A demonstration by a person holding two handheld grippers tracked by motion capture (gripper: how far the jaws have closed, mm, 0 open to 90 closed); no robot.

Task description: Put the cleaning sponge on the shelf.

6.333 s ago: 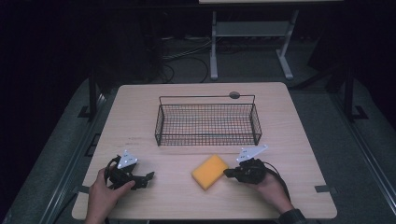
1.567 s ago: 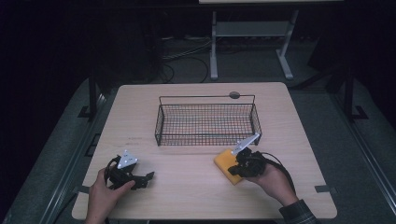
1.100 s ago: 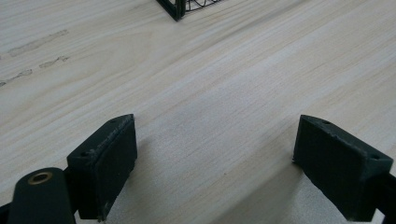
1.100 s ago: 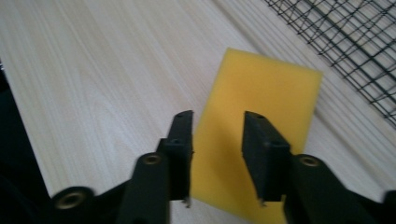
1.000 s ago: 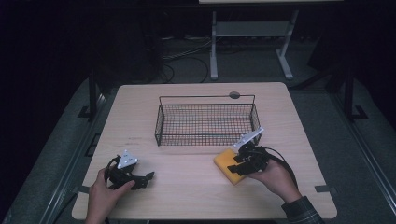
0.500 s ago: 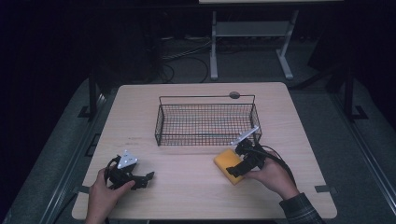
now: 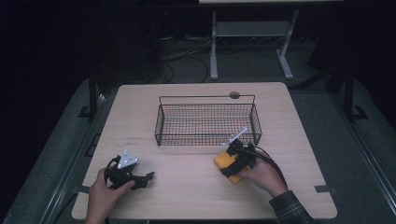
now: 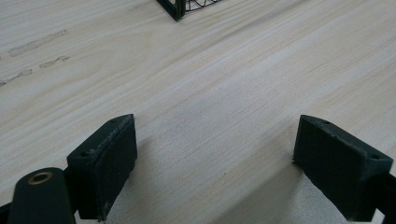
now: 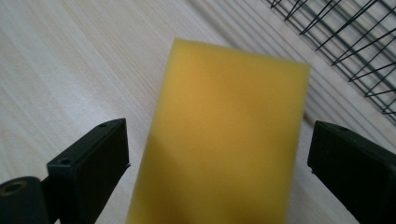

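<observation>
Sponge (image 9: pixel 224 140) first: on my right gripper view the yellow block lies flat on the pale wood of the table (image 7: pixel 187 191), between the two black fingers (image 9: pixel 88 163), which I see spread wide on either side of it with a gap to each, so they clasp nothing. From the high view I see the sponge (image 7: pixel 225 161) near the table's front right part, partly covered by the right gripper (image 7: pixel 239 161) that sits over it, with the person's right hand (image 7: pixel 261 175) behind the tool and a dark sleeve (image 7: pixel 292 210) coming in from the bottom edge. A black cable arcs off the gripper toward that sleeve.

On my left side, the left gripper (image 7: pixel 135 177) rests low at the front left of the table, held in the left hand (image 7: pixel 102 193), with its grey three-cornered plate on top. Its own view shows the fingers (image 8: pixel 105 158) parted wide over bare wood grain, holding nothing.

Farther back, the wire basket (image 7: pixel 208 122) stands upright near the middle of the table, just beyond the sponge; its near right corner is close to the right gripper, and its mesh crosses the top right of my right gripper view (image 9: pixel 355 42). One corner of it shows at the top of the left gripper view (image 8: pixel 180 8). Behind the basket, a small dark round disc (image 7: pixel 234 95) lies at the table's far edge. Beyond the table, a grey stand (image 7: pixel 252 35) rises from the dark floor among loose cables.
</observation>
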